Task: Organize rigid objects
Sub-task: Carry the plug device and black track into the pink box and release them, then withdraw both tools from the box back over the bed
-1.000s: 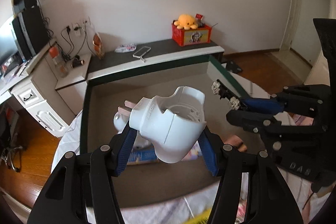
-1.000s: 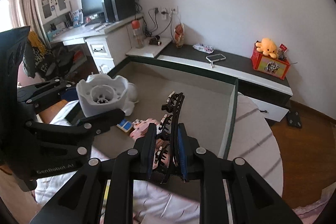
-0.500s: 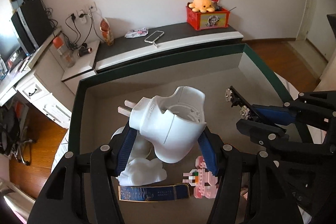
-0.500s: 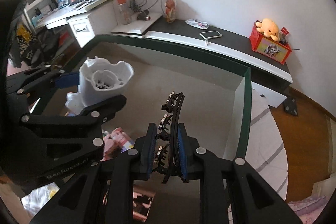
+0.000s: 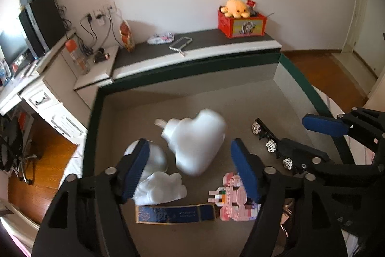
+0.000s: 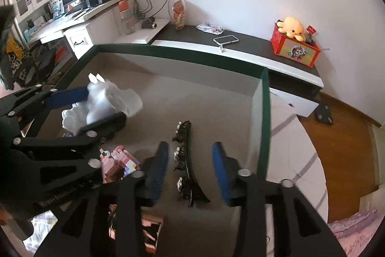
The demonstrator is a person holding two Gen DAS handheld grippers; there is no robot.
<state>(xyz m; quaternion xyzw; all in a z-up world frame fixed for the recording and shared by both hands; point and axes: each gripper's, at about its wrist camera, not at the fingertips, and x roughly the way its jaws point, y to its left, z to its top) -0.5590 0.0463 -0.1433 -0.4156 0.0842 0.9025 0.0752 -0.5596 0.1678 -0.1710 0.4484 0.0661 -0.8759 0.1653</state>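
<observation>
My left fingers (image 5: 190, 168) gape wide, plug (image 5: 196, 141) loose between them; right fingers (image 6: 190, 169) gape, straddling hairclip (image 6: 185, 160) untouched.

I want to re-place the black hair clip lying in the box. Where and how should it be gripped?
Grip the black hair clip across its narrow spine near mid-length, coming from above with the right gripper already straddling it. It lies flat and long; the flower studs on its left edge leave the middle spine the cleanest hold.
</observation>
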